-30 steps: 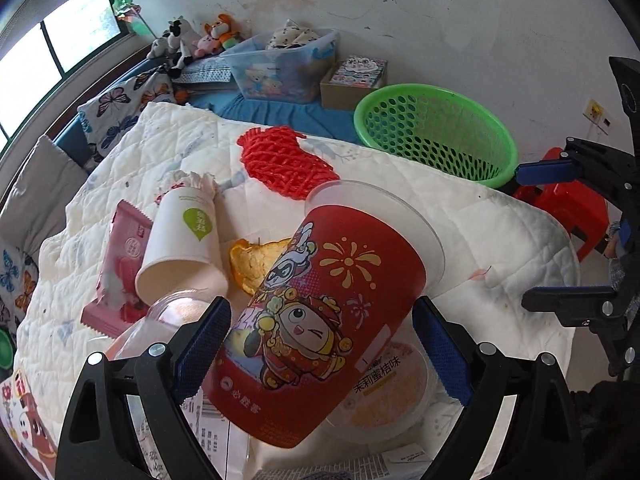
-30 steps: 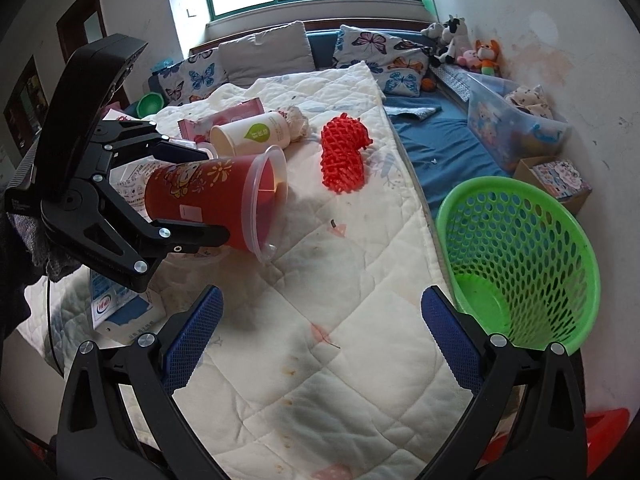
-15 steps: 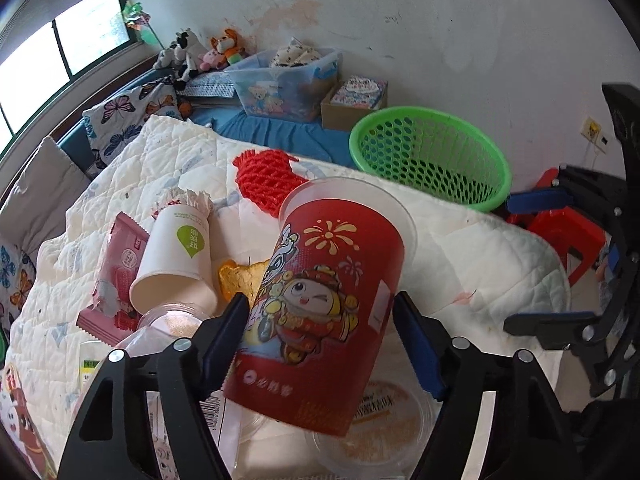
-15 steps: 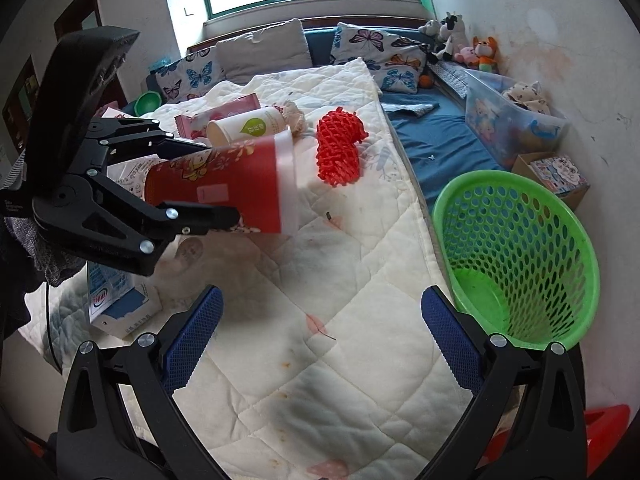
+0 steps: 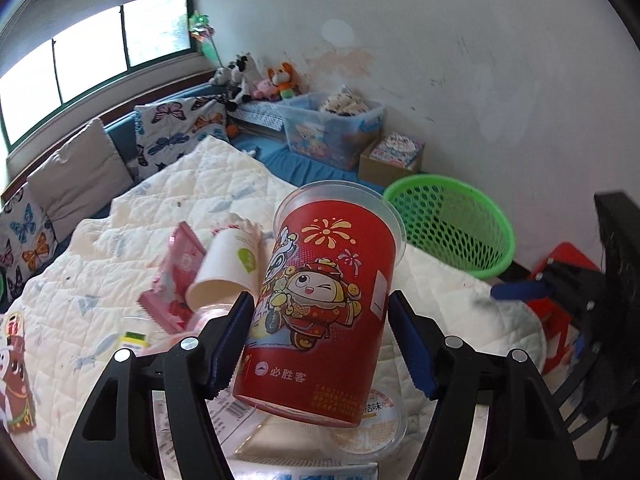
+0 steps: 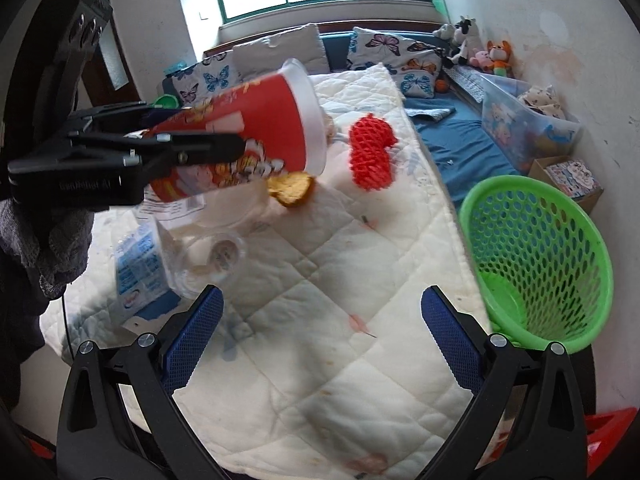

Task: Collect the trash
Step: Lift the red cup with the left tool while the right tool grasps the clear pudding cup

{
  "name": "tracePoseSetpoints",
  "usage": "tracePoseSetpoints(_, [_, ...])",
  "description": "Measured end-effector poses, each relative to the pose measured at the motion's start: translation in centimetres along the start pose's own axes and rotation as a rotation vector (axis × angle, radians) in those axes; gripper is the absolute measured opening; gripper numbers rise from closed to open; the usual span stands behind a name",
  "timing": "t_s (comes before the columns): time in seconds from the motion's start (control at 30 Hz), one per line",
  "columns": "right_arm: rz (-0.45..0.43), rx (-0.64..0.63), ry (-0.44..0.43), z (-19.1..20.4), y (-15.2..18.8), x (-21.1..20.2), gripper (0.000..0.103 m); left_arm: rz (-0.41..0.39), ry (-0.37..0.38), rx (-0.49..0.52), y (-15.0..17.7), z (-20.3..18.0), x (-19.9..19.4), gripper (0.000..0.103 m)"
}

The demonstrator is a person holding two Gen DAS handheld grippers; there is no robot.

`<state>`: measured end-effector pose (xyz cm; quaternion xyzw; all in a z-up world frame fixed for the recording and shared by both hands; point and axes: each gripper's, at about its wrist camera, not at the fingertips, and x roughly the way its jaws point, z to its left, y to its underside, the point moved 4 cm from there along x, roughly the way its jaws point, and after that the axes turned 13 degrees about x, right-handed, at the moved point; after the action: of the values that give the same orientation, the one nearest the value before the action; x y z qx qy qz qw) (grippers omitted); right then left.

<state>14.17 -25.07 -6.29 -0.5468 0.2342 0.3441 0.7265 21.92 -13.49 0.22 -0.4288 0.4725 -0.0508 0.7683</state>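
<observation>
Left gripper clamps the red cup across its lower body, blue pads pressed on both sides; jaws have just been closing, cup between them. Cup is off the quilt, tilted, open rim pointing up and away from the camera toward the green basket. In the right wrist view the cup hangs in the air over the trash pile, rim toward the right, with the left gripper pinching it from the left side. Right gripper hovers over bare quilt, jaws wide apart, nothing between them. Basket sits off the bed's right edge, just beside the quilt, empty as far as I can see through the mesh. Trash on the quilt: white paper cup lying on its side, touching the pink wrapper; red foam net further up the bed, apart from the rest; orange-brown food scrap below the red cup's rim; clear lidded tub on its side next to a blue-and-white carton. Round sealed tub with printed lid sits under the lifted cup in the left wrist view, near some flat printed paper. Background: butterfly pillows, plush toys, clear storage bin, cardboard box along the wall.
</observation>
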Motion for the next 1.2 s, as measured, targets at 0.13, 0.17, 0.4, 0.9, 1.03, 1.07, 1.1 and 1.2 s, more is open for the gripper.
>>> tracePoseSetpoints(0.13, [0.018,-0.032,-0.044,2.2,0.0,0.9,0.097,-0.037,-0.043,-0.06,0.3,1.5,-2.6,0.066])
tracePoseSetpoints(0.17, [0.028,-0.044,-0.063,3.0,0.0,1.3,0.094,-0.045,-0.051,-0.072,0.5,1.8,-3.2,0.066])
tracePoseSetpoints(0.4, [0.064,-0.14,-0.098,5.4,-0.2,2.5,0.087,-0.072,-0.101,-0.112,1.9,3.5,-6.4,0.066])
tracePoseSetpoints(0.9, [0.134,-0.254,-0.089,5.4,2.0,6.3,0.072,-0.085,-0.132,-0.217,5.2,5.3,-8.4,0.066])
tracePoseSetpoints(1.03, [0.125,-0.269,-0.117,5.7,1.3,7.3,0.072,-0.08,-0.135,-0.229,5.7,5.6,-8.4,0.066])
tracePoseSetpoints(1.07, [0.123,-0.271,-0.126,5.7,1.2,7.6,0.072,-0.08,-0.135,-0.233,5.8,5.7,-8.4,0.066])
tracePoseSetpoints(1.1, [0.124,-0.272,-0.135,5.8,1.1,7.7,0.072,-0.08,-0.133,-0.237,5.9,5.7,-8.3,0.066])
tracePoseSetpoints(1.2, [0.134,-0.27,-0.157,5.9,1.0,8.4,0.068,-0.078,-0.128,-0.241,6.2,5.6,-8.2,0.066])
